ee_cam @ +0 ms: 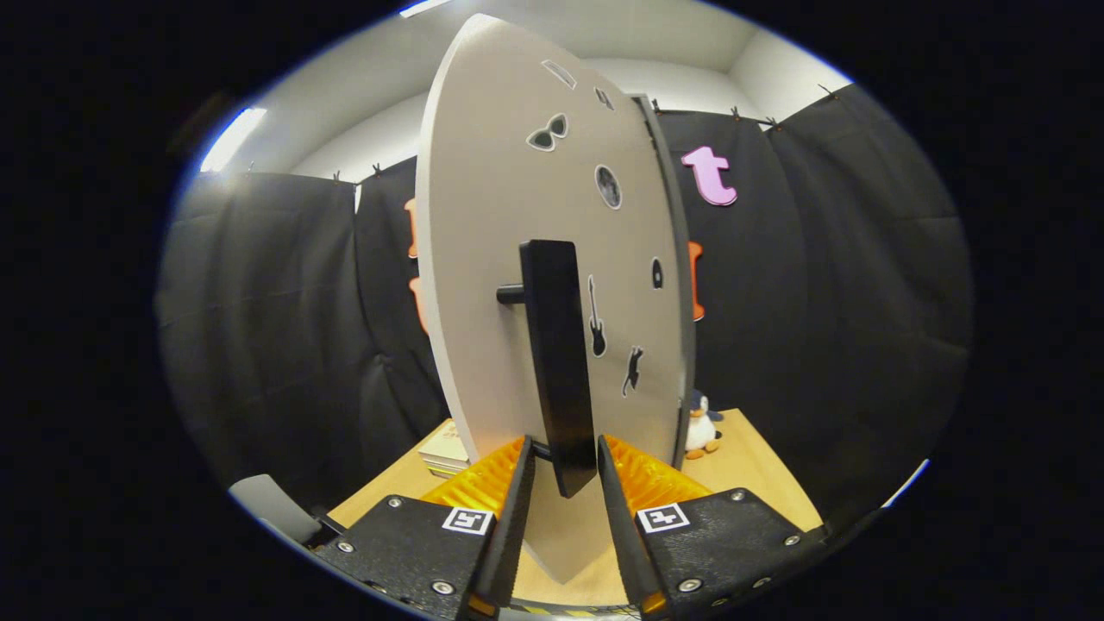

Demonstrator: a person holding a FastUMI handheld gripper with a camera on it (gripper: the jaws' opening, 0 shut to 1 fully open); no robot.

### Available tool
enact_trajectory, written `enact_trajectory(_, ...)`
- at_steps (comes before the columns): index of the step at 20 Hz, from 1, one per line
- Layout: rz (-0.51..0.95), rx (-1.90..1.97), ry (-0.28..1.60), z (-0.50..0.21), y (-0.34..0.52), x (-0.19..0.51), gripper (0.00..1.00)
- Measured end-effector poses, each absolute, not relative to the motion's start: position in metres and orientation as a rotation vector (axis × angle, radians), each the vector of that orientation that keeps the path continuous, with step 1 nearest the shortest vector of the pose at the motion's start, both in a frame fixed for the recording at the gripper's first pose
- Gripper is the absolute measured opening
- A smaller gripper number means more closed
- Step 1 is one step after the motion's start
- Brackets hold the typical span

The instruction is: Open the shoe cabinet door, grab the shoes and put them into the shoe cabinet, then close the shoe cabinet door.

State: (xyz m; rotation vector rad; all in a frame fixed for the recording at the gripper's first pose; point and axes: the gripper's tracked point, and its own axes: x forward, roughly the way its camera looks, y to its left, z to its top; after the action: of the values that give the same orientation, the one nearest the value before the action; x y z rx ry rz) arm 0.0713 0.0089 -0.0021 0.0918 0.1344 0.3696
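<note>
Shoe cabinet's stiff white door [500, 259] should swing lightly; grasp its rigid black bar handle [559, 362], low, where the spread gripper [562, 470] straddles it without pinching.

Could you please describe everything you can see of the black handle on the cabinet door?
The black handle is a long, flat, glossy bar standing upright, held off the pale cabinet door by short round black posts. The door, dotted with small stickers, is seen at a slant. The handle's lower end sits between the fingers of the gripper, which flank it closely; whether they press on it cannot be told.
</note>
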Motion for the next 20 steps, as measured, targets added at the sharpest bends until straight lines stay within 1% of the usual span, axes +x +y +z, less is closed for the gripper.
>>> enact_trajectory(3,0.437,0.133,0.142,-0.003,0.05,0.095,0.56)
enact_trajectory(8,0.474,0.092,0.105,0.006,0.124,0.144,0.63)
enact_trajectory(11,0.451,0.034,0.063,0.013,0.16,0.162,0.68)
enact_trajectory(15,0.417,0.024,0.03,0.018,0.162,0.169,0.75)
enact_trajectory(20,0.327,-0.012,-0.014,0.017,0.168,0.179,0.79)
